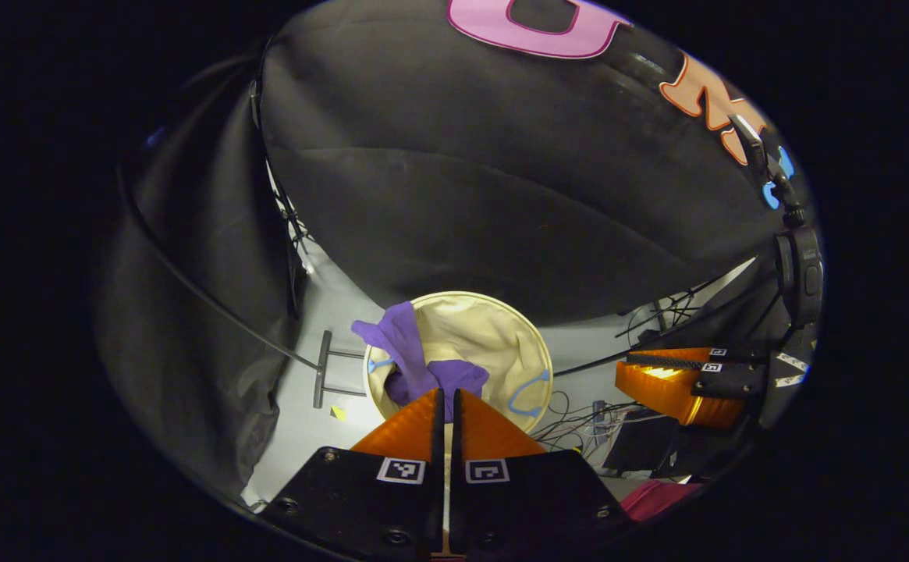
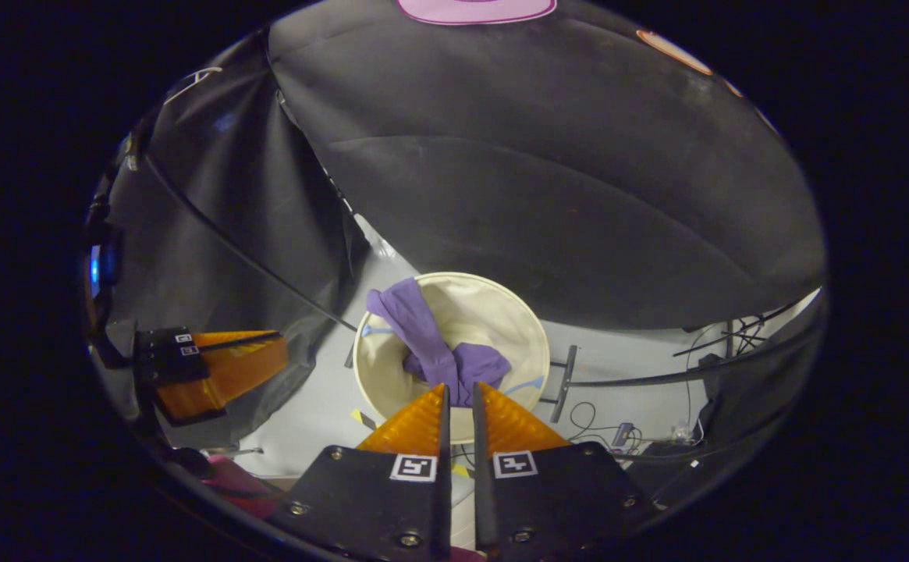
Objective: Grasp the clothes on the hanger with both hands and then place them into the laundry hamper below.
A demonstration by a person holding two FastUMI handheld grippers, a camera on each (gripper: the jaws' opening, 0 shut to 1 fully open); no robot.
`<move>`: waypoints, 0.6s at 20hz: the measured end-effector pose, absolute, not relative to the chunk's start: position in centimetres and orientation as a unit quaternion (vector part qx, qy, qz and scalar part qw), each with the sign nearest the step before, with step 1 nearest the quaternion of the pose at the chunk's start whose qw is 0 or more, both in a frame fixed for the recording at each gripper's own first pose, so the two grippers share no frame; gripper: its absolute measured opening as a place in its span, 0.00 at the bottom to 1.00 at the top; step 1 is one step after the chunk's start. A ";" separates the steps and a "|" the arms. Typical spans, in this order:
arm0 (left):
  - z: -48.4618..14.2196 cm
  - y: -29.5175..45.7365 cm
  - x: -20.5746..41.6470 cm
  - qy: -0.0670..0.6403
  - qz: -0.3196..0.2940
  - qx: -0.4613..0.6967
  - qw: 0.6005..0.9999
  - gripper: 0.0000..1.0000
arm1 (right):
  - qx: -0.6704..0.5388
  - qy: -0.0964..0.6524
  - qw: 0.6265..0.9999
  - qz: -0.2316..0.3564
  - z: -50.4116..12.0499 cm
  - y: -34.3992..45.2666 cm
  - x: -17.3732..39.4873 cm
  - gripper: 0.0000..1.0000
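A round cream laundry hamper (image 1: 513,332) (image 2: 505,316) stands on the pale floor below both grippers. A purple garment (image 1: 407,343) (image 2: 431,343) lies inside it, one end draped over the rim on the left. My left gripper (image 1: 446,396) hangs above the hamper's near rim, shut with nothing between its fingers. My right gripper (image 2: 460,389) hovers likewise over the near rim, its fingers a thin slit apart and holding nothing. The right gripper (image 1: 624,368) shows off to the right in the left gripper view; the left gripper (image 2: 281,345) shows at the left in the right gripper view.
A metal stand foot (image 1: 321,380) (image 2: 565,373) rests on the floor beside the hamper. Loose cables (image 1: 579,414) (image 2: 602,425) lie close by. A thin black rail (image 1: 212,300) crosses the cloth wall. A device on a mount (image 1: 801,273) stands at the right.
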State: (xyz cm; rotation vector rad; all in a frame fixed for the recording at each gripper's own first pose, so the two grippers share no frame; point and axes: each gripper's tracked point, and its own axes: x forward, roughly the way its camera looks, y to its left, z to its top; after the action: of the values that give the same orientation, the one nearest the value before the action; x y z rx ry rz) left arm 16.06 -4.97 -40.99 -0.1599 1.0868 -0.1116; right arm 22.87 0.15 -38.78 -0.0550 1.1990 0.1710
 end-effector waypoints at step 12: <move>-32.9 -5.8 18.2 0.426 -0.075 -0.073 0.899 0.05 | 0.008 0.468 0.883 0.036 -31.2 -1.4 24.8 0.12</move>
State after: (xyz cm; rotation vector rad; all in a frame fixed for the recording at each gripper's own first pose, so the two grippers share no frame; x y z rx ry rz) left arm 18.19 -5.84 -32.94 -0.1510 0.8824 -0.1550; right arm 24.75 -1.42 -31.21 0.0172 0.9736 0.0759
